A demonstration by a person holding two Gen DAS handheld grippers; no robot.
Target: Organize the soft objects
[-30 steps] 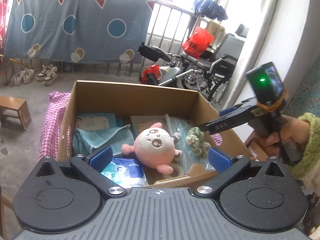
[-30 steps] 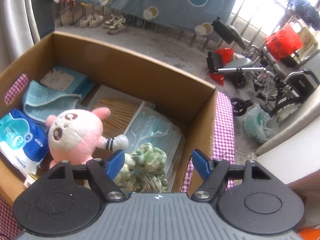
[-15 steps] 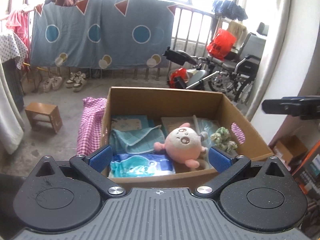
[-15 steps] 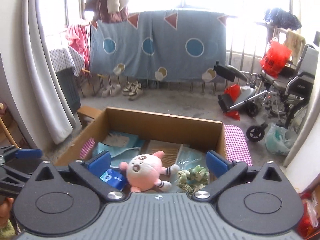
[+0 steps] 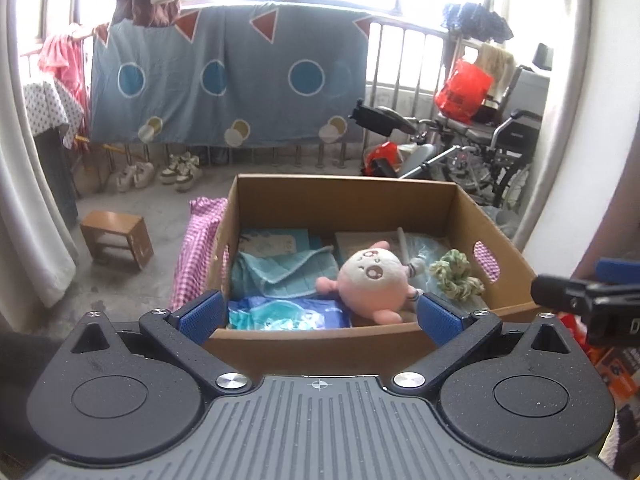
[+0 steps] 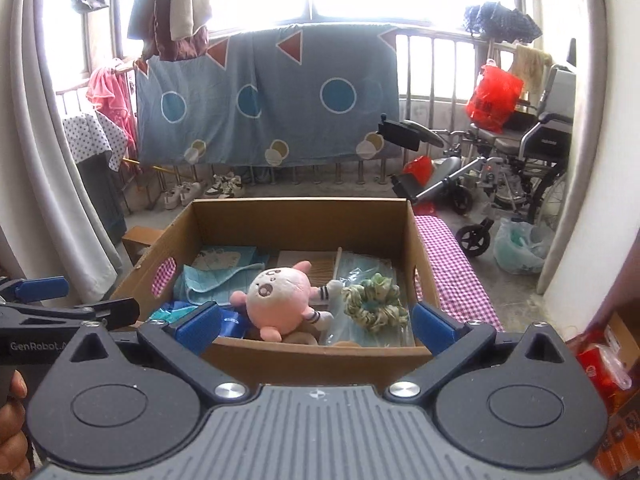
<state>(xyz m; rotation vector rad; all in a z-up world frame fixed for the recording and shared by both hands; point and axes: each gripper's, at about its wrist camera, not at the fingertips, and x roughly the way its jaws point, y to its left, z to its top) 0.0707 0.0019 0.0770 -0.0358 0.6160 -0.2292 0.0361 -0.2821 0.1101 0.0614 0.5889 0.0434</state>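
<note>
An open cardboard box (image 5: 320, 344) (image 6: 312, 354) stands on a pink checked cloth. Inside lie a pink and white plush toy (image 5: 372, 278) (image 6: 280, 294), a green scrunchie (image 5: 454, 272) (image 6: 374, 300), a folded teal cloth (image 5: 280, 274) (image 6: 216, 280) and a blue wipes pack (image 5: 288, 312). My left gripper (image 5: 320, 314) hangs open in front of the box's near wall, nothing between its fingers. My right gripper (image 6: 316, 322) is open too, also short of the near wall and empty. Each gripper shows at the other view's edge.
A small wooden stool (image 5: 116, 238) sits on the floor left of the box. Wheelchairs (image 6: 516, 176) and a green plastic bag (image 6: 520, 250) crowd the right. A blue patterned sheet (image 5: 224, 84) hangs on the railing behind, shoes (image 5: 180, 168) below it. Curtains frame both sides.
Both grippers drew back and rose from over the box, the right one much farther. The right jaws widened and let go of the scrunchie, which stays in the box.
</note>
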